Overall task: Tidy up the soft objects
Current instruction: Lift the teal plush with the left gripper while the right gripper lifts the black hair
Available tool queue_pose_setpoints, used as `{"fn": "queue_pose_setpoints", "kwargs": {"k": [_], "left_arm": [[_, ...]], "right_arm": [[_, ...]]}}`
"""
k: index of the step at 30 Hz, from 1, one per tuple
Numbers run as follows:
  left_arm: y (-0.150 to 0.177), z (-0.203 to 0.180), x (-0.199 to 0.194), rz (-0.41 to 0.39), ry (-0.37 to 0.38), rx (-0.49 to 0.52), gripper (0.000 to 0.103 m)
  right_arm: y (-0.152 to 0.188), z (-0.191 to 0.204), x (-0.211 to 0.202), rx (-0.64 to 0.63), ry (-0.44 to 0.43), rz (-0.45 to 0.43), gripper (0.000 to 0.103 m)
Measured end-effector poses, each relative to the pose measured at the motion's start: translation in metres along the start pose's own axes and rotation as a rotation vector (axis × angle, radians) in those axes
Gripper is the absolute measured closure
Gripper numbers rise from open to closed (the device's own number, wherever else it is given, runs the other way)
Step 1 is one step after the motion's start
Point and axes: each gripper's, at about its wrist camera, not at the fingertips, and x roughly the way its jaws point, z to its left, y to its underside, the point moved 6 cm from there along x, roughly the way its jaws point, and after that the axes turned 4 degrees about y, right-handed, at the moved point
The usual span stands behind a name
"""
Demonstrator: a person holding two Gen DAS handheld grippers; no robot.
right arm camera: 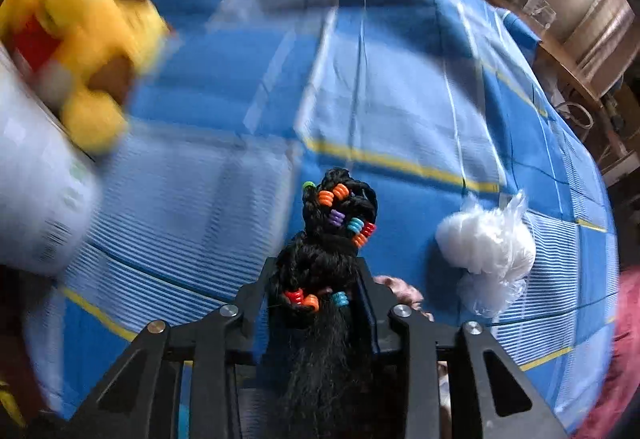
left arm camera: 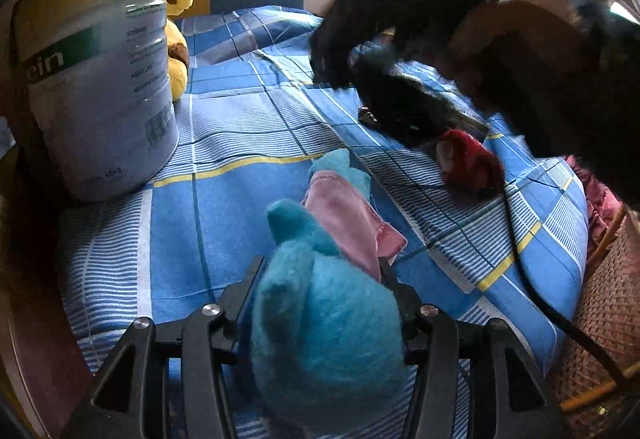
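A blue plush toy (left arm camera: pixel 320 319) with a pink cloth part (left arm camera: pixel 348 211) lies low over the blue checked bedcover (left arm camera: pixel 240 127). My left gripper (left arm camera: pixel 320 263) is shut on its fuzzy body, one finger on each side. My right gripper (right arm camera: pixel 318 263) is shut on a black braided hairpiece (right arm camera: pixel 332 239) strung with coloured beads, whose loose strands hang back between the fingers. In the left wrist view that hairpiece (left arm camera: pixel 400 115) shows as a dark blur under a person's hand (left arm camera: pixel 520 39). A small red plush (left arm camera: pixel 468 163) lies on the cover just beyond it.
A tall white canister (left arm camera: pixel 100 79) stands at the left, with a yellow plush bear (left arm camera: pixel 178 39) behind it. A white fluffy bundle (right arm camera: pixel 488 243) rests on the cover at the right. A wicker basket (left arm camera: pixel 600 299) and maroon cloth (left arm camera: pixel 600 195) sit off the bed's right edge.
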Motion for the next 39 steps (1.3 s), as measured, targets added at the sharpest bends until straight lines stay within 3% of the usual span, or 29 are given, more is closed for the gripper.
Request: {"fn": "queue_pose_setpoints", "kwargs": {"k": [3, 7, 13, 15, 17, 29, 35, 39], "left_arm": [[0.0, 0.0, 0.0, -0.003, 0.001, -0.001, 0.049], [0.0, 0.0, -0.001, -0.006, -0.005, 0.0, 0.049], [0.003, -0.002, -0.003, -0.003, -0.027, 0.013, 0.049], [0.004, -0.003, -0.004, -0.003, -0.038, 0.02, 0.049], [0.004, -0.004, -0.003, 0.0, -0.052, 0.024, 0.049], [0.001, -0.005, -0.004, 0.04, -0.085, -0.004, 0.054], [-0.001, 0.003, -0.029, 0.041, -0.063, -0.062, 0.057], [-0.008, 0.007, -0.065, -0.016, -0.024, -0.092, 0.057]], "right_arm": [[0.003, 0.005, -0.035, 0.072, -0.186, -0.051, 0.068], [0.033, 0.009, -0.05, 0.094, -0.262, -0.004, 0.068], [0.112, 0.004, -0.004, 0.084, -0.183, 0.186, 0.067], [0.118, 0.004, -0.006, 0.085, -0.192, 0.108, 0.067], [0.122, 0.003, -0.006, 0.107, -0.19, 0.088, 0.067], [0.125, 0.022, -0.007, -0.018, -0.117, 0.042, 0.065], [0.128, 0.028, -0.009, -0.043, -0.108, 0.032, 0.065], [0.132, 0.031, -0.01, -0.067, -0.096, 0.02, 0.065]]}}
